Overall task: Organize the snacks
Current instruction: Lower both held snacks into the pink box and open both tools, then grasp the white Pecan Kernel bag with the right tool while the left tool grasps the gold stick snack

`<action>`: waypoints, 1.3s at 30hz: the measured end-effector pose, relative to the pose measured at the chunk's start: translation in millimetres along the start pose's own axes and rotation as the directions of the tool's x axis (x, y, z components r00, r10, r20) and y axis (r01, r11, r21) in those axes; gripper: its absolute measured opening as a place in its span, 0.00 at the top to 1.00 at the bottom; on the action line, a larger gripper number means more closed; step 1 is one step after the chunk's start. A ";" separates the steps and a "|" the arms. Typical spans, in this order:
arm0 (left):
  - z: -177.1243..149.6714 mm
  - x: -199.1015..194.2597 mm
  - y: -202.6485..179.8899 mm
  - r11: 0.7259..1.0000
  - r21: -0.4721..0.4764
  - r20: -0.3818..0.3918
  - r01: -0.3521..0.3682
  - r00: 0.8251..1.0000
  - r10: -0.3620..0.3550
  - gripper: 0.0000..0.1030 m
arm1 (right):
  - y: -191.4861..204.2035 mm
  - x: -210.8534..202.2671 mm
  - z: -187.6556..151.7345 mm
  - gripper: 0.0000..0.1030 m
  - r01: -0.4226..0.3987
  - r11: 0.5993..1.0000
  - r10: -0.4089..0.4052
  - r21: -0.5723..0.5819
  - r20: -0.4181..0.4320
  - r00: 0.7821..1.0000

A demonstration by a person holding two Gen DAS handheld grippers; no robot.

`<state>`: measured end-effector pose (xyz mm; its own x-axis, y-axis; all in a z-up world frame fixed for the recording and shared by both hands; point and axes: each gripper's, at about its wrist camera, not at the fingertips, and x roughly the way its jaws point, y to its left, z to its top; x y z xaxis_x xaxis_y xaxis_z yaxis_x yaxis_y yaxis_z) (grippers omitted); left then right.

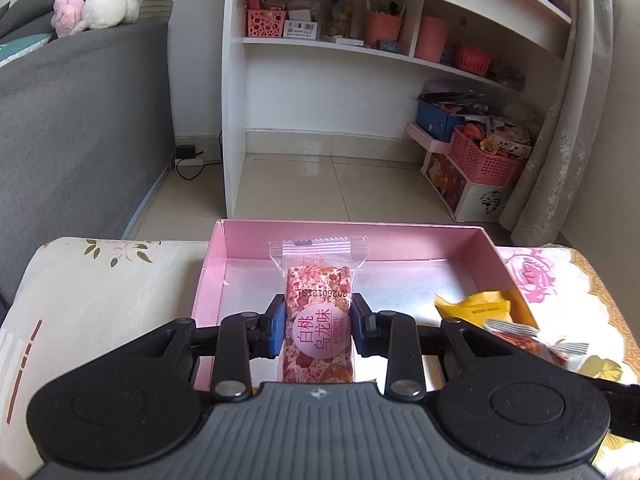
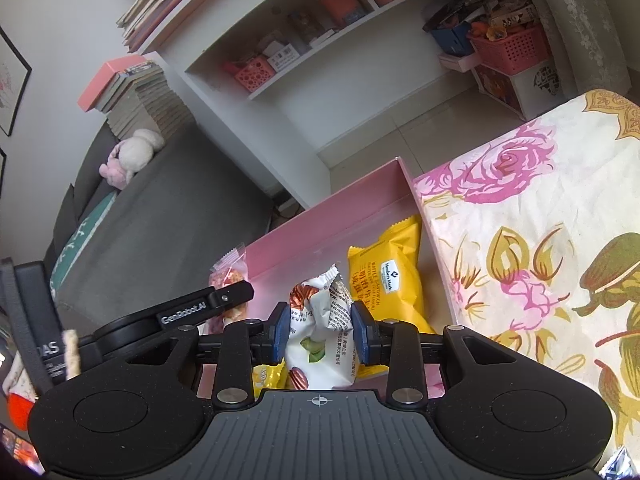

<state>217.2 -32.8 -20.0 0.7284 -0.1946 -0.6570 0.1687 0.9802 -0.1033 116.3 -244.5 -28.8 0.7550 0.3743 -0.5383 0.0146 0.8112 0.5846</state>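
My left gripper (image 1: 319,322) is shut on a pink snack bar (image 1: 319,312) in a clear wrapper and holds it over the open pink box (image 1: 352,236). My right gripper (image 2: 320,328) is shut on a white nut snack packet (image 2: 322,320) and holds it over the same pink box (image 2: 320,216). A yellow waffle packet (image 2: 388,276) lies in the box's right part; it also shows in the left wrist view (image 1: 476,308). The white packet (image 1: 532,342) shows at the right of the left wrist view. The left gripper with the pink bar (image 2: 228,276) shows at the left of the right wrist view.
The box sits on a table with a flowered cloth (image 2: 540,240). Beyond the table stand a white shelf unit (image 1: 360,48), pink baskets (image 1: 486,158) on the floor and a grey sofa (image 1: 80,120). Another yellow packet (image 2: 270,376) lies under my right gripper.
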 end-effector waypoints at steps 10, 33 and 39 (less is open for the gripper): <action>-9.8 4.9 6.9 1.000 -0.018 -0.001 0.013 1.000 -0.014 0.57 | -4.0 -4.3 4.0 0.56 0.001 1.000 -0.001 0.018 0.018 1.000; -36.5 -75.2 20.4 0.998 -0.015 -0.048 0.064 0.997 -0.064 0.14 | -0.7 -60.0 10.5 0.11 0.044 0.998 -0.042 -0.047 0.048 0.998; -59.5 -93.9 24.3 0.997 -0.014 -0.059 0.081 0.995 -0.082 0.03 | 1.0 -75.2 -2.3 0.08 0.095 0.988 -0.094 -0.119 0.015 0.995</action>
<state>113.4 11.5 -5.2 0.6720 -0.2717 -0.6889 0.2180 0.9616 -0.1666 58.0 -270.8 10.9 0.7603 0.2892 -0.5816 0.0083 0.8910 0.4539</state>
